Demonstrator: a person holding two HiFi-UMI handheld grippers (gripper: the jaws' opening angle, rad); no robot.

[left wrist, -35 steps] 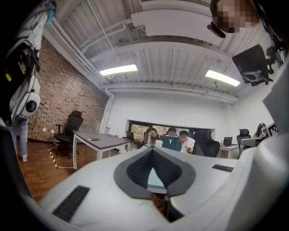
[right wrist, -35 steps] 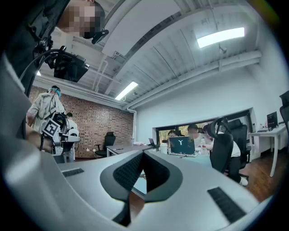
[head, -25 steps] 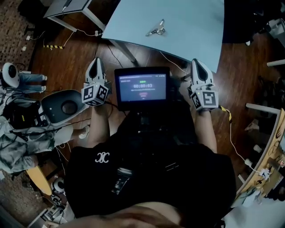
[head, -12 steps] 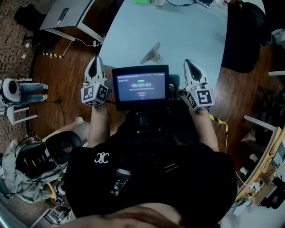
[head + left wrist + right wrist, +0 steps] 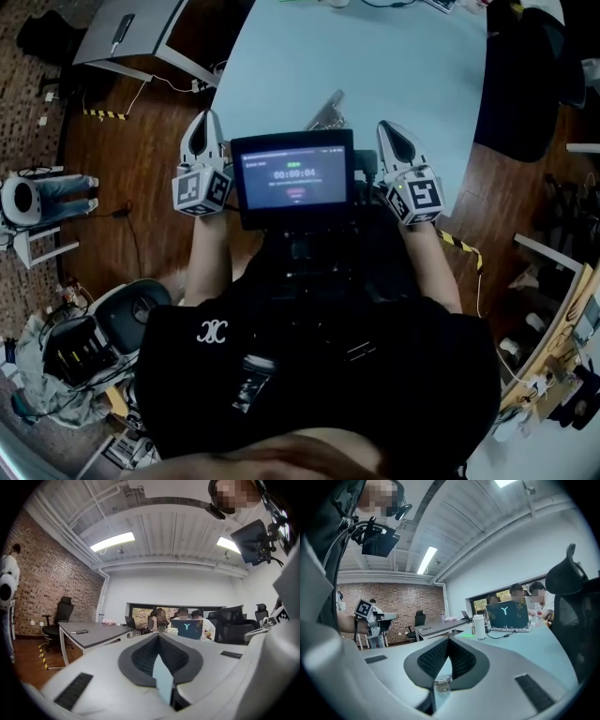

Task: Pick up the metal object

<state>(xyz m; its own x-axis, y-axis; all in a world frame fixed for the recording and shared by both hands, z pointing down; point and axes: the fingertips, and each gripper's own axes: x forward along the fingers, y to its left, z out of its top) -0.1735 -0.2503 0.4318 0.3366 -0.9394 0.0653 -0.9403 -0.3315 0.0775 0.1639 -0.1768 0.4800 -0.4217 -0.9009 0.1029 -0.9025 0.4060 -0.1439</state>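
Observation:
The metal object (image 5: 326, 112), a small shiny clip, lies on the light blue table (image 5: 394, 66) just beyond the top edge of the chest-mounted screen (image 5: 292, 178). My left gripper (image 5: 202, 120) is held over the wooden floor by the table's left edge, jaws shut and empty. My right gripper (image 5: 387, 129) hovers over the table's near edge, to the right of the clip, also shut with nothing in it. In the right gripper view the clip (image 5: 442, 685) shows through the slit below the closed jaws (image 5: 449, 640). The left gripper view shows closed jaws (image 5: 158, 637) only.
A laptop (image 5: 506, 616) and a white bottle (image 5: 478, 626) stand at the table's far end, where several people sit. A grey desk (image 5: 141, 28) is at the upper left, a black office chair (image 5: 525, 75) at the right. Cables (image 5: 459, 246) run across the wooden floor.
The person has stepped toward the table. The clip now lies much nearer, just past the screen, and both grippers have come up to the table's edge, still shut.

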